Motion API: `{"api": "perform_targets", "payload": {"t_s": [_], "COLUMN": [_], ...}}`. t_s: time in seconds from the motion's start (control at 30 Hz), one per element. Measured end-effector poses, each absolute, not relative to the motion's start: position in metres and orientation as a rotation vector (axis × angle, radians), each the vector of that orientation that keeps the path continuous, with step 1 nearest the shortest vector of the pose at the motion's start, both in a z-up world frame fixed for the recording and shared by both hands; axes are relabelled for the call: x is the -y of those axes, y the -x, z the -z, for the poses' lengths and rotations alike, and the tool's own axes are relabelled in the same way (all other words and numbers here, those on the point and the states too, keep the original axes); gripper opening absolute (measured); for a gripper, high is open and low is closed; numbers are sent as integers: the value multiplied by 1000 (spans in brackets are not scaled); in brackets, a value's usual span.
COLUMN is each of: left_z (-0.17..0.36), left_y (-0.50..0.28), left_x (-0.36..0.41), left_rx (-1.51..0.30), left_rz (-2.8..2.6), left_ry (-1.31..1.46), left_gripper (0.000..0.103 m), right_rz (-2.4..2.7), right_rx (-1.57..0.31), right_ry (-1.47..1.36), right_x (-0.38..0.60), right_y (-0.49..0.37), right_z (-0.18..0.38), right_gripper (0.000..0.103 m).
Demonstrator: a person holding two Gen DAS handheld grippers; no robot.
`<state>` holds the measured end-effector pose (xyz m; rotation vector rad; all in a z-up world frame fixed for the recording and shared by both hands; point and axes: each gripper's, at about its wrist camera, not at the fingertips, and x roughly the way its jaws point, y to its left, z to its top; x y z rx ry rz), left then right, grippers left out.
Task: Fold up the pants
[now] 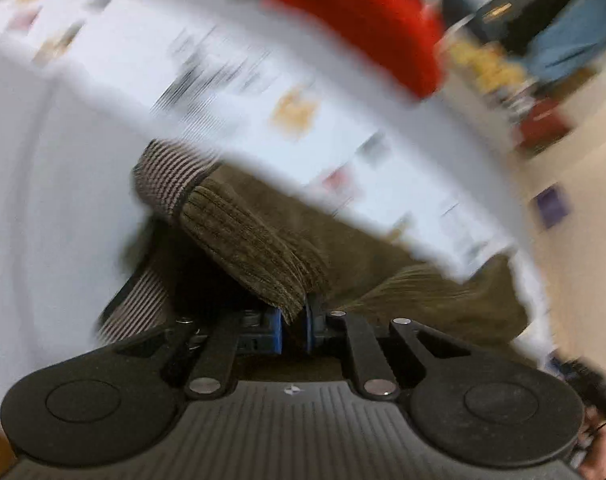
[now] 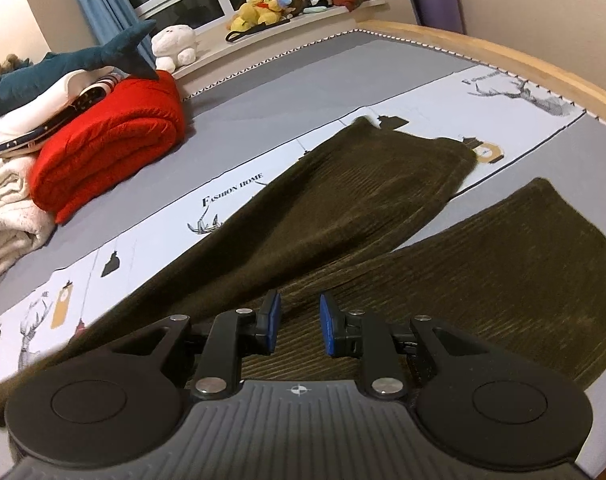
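Your left gripper point(image 1: 294, 330) clamped the olive corduroy pants point(image 2: 383, 216), seemingly at the waistband; your right gripper point(image 2: 299, 328) hovered apart above the legs spread on the bed sheet point(image 2: 303, 92). You needed an even lift.

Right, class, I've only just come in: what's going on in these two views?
A person holding a gripper in each hand is folding olive corduroy pants on a bed. The left gripper is shut on the pants' waistband edge, and that view is blurred. The right gripper is open over the fabric and holds nothing. Both legs lie spread apart, so no fold shows yet. A folded red blanket sits nearby on the bed.
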<state>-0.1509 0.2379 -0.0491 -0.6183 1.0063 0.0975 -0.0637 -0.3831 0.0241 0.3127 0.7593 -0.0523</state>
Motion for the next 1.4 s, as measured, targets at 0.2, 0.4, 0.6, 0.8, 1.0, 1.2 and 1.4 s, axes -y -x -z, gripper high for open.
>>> {"api": "perform_targets", "payload": {"t_s": [0.2, 0.4, 0.6, 0.8, 1.0, 1.2, 1.4], "left_z": [70, 90, 96, 97, 97, 97, 94], "left_y": [141, 122, 103, 91, 86, 87, 88], "left_x": [-241, -240, -249, -243, -239, -241, -242], "left_rx": [-1097, -1189, -1206, -1209, -1214, -1211, -1209], "left_rz": [-148, -249, -306, -323, -327, -314, -301], "left_ry": [625, 691, 693, 617, 593, 603, 598], "left_gripper": [20, 30, 32, 22, 21, 21, 21], "right_rz": [59, 63, 13, -16, -48, -17, 74], "right_rx": [-766, -768, -775, -803, -843, -961, -994], "right_ry": [-328, -375, -363, -431, -423, -302, -67], "right_x": [373, 363, 346, 326, 287, 248, 232], "right_y": [56, 42, 8, -39, -95, -130, -132], "right_z": [-20, -13, -4, 13, 38, 68, 84], "right_gripper": [24, 24, 24, 45, 58, 64, 24]}}
